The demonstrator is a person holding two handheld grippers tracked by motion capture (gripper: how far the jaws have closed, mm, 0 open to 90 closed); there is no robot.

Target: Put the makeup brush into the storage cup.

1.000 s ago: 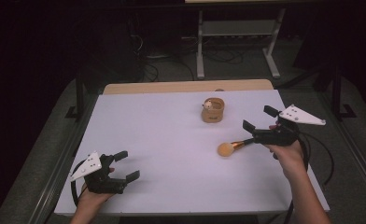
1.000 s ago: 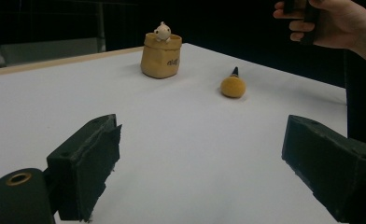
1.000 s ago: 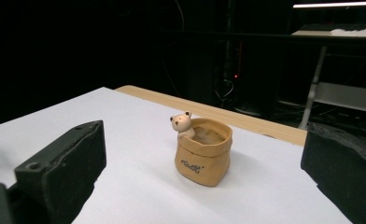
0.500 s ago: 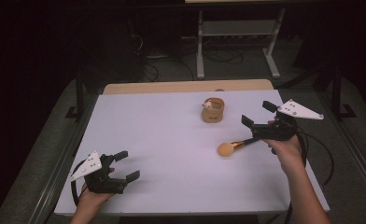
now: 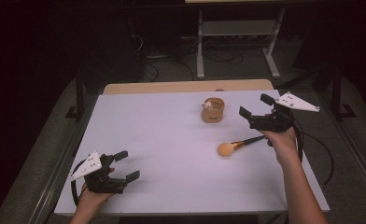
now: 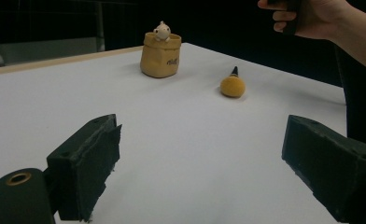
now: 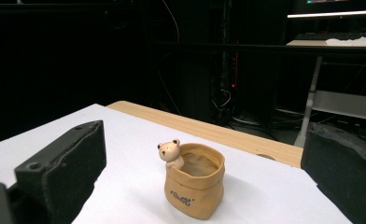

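A makeup brush (image 5: 232, 146) with an orange head lies flat on the white table (image 5: 162, 135), right of centre. A tan bag-shaped pot (image 5: 213, 110) with a small bear figure on its rim stands upright beyond it. My right gripper (image 5: 255, 106) hovers open and empty above the brush's handle end, to the right of the pot; its own view looks at the pot (image 7: 193, 186) between wide jaws. My left gripper (image 5: 128, 165) rests open and empty at the near left corner. Its view looks across the table to the pot (image 6: 160, 56) and the brush (image 6: 232, 86).
A bare wooden strip (image 5: 186, 87) runs along the table's far edge. Behind it stand a metal desk frame (image 5: 237, 42) and cables on a dark floor. The person's right hand (image 6: 312, 18) shows at the top right of the left gripper view.
My right gripper has lifted away from the brush handle and moved farther back toward the pot. The brush stays lying where it was. The left gripper has not moved.
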